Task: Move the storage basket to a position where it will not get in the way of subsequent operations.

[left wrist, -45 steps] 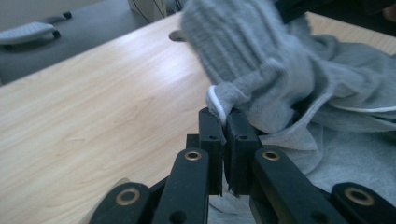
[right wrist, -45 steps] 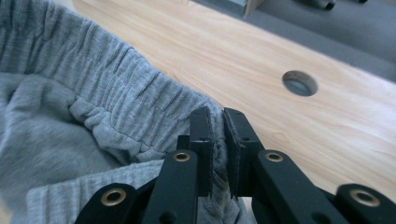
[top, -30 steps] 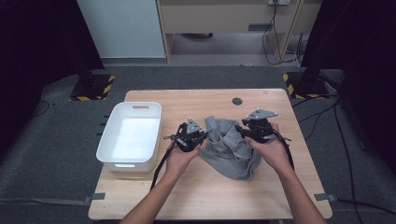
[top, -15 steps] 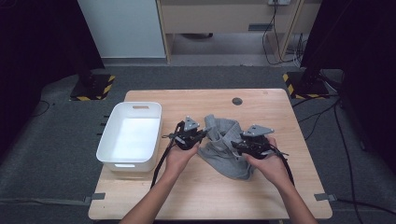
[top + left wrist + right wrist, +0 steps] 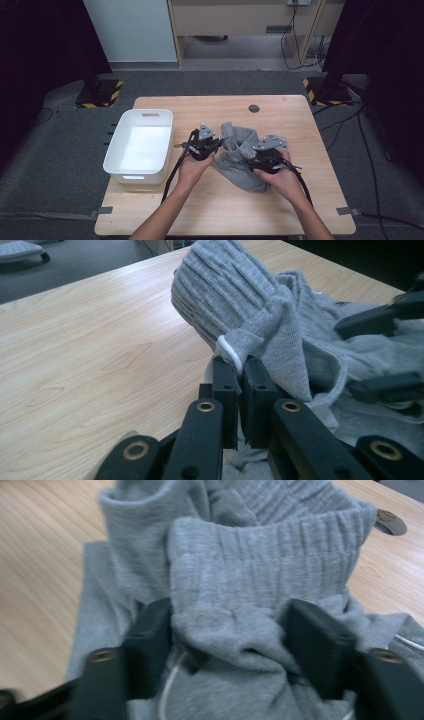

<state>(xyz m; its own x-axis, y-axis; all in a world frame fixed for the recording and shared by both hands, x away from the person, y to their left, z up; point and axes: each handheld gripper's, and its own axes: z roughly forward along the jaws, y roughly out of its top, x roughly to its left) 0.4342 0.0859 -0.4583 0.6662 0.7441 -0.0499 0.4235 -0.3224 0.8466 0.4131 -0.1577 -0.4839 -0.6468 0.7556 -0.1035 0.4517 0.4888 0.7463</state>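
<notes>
The crumpled grey knitted garment (image 5: 243, 157) lies mid-bench (image 5: 210, 210). The left gripper (image 5: 239, 371) pinches its hem tightly. The right gripper (image 5: 227, 630) has just been opening, cloth bunched between its half-spread jaws. I judge it is regrasping; next, close on a fold.

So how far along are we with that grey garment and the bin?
Little looks done: the garment lies bunched on the table and the white bin holds nothing. In hand: the left tool is clamped on a fold, while the right tool's jaws, just opening, straddle fabric. Whatever tidying or moving is planned remains.
</notes>
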